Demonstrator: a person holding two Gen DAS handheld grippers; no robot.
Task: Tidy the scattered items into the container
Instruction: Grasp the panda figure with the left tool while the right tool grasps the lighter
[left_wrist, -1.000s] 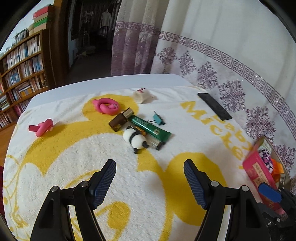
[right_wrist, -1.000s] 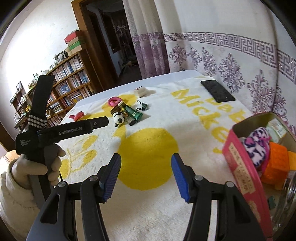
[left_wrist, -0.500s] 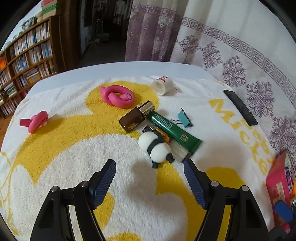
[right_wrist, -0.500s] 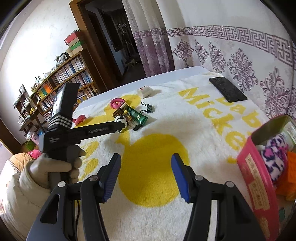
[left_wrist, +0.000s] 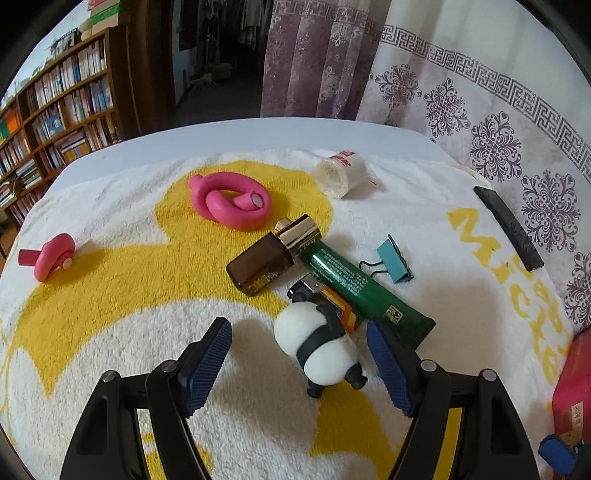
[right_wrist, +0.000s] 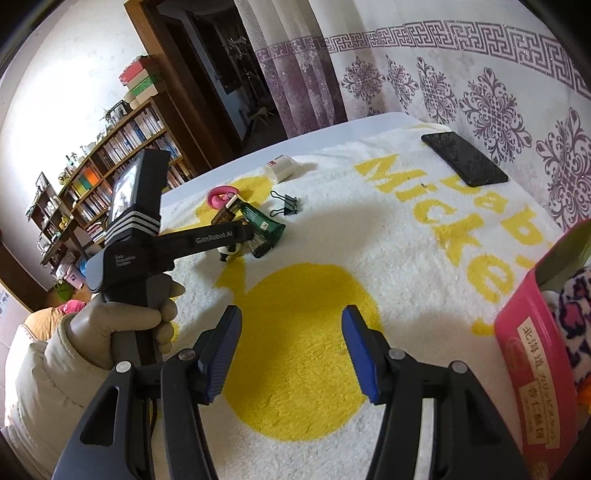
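A black-and-white panda toy (left_wrist: 317, 347) lies on the yellow-and-white towel (left_wrist: 110, 332), between the fingers of my left gripper (left_wrist: 297, 332), which is open and not touching it. Just behind the panda are an orange lighter (left_wrist: 334, 301), a green tube (left_wrist: 354, 284), a brown bottle (left_wrist: 266, 266) and a blue binder clip (left_wrist: 393, 264). My right gripper (right_wrist: 291, 317) is open and holds nothing, over the towel's yellow circle. The pink tin (right_wrist: 532, 369) stands at the right, with a patterned plush item (right_wrist: 576, 314) inside. In the right wrist view the left gripper (right_wrist: 236, 236) hides most of the panda (right_wrist: 227, 253).
A pink coiled toy (left_wrist: 232, 201), a smaller pink knot (left_wrist: 51, 258) and a white roll (left_wrist: 341, 171) lie farther back. A black phone (right_wrist: 465, 158) rests near the curtain. A gloved hand (right_wrist: 122, 325) holds the left gripper. Bookshelves (left_wrist: 55, 110) stand behind, at the left.
My left gripper has moved forward and down to the pile, so the panda now lies between its fingers. The right gripper has shifted slightly, and the tin sits farther right in its view.
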